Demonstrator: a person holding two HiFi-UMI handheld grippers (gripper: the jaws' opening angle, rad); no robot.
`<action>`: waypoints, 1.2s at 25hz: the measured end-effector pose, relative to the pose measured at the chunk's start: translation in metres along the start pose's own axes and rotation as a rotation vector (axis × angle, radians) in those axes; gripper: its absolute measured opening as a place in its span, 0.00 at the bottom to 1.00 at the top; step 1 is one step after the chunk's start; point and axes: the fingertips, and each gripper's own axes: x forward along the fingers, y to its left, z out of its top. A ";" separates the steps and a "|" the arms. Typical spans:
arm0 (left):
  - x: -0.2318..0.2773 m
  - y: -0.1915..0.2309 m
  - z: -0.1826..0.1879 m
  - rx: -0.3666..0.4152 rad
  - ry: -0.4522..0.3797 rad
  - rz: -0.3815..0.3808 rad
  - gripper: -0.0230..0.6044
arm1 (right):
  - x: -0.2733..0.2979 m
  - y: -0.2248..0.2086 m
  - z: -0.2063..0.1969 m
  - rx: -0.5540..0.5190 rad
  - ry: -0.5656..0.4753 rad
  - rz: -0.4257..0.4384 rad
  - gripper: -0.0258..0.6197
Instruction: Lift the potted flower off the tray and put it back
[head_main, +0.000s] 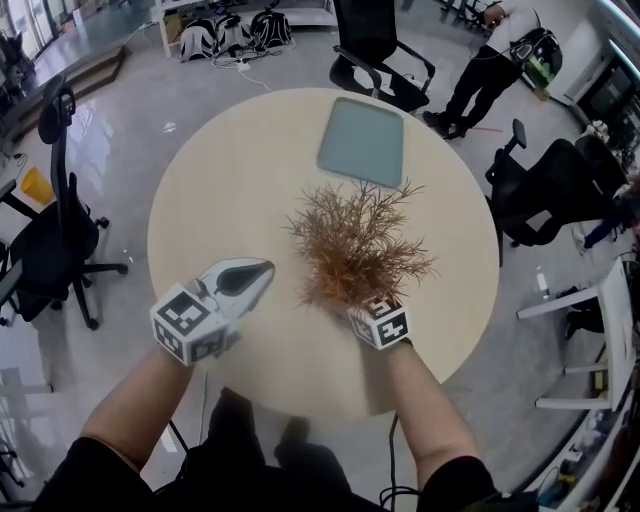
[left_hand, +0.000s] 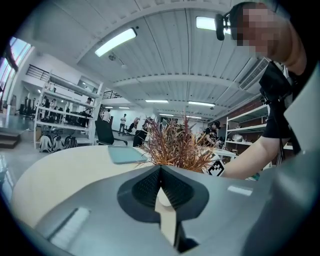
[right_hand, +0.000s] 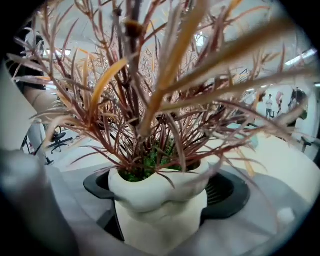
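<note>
Evidently half done: the right gripper pinches the potted flower low over the table, well apart from the tray; the left gripper, pressed together, holds nothing, and the return remains.

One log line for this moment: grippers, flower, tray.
right gripper: shut on potted flower | left gripper: shut, empty | potted flower: off tray, near side of table | tray: bare, far side

Smooth matt pot; smooth matt table.
</note>
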 end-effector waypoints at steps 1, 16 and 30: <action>0.000 -0.001 0.000 -0.006 0.001 0.004 0.03 | 0.000 0.001 -0.003 -0.004 0.004 -0.001 0.85; -0.017 -0.018 0.046 -0.036 -0.032 0.050 0.03 | -0.076 -0.009 -0.020 0.080 -0.006 -0.073 0.91; -0.107 -0.097 0.193 0.020 -0.160 0.124 0.03 | -0.291 0.013 0.128 0.169 -0.263 -0.109 0.44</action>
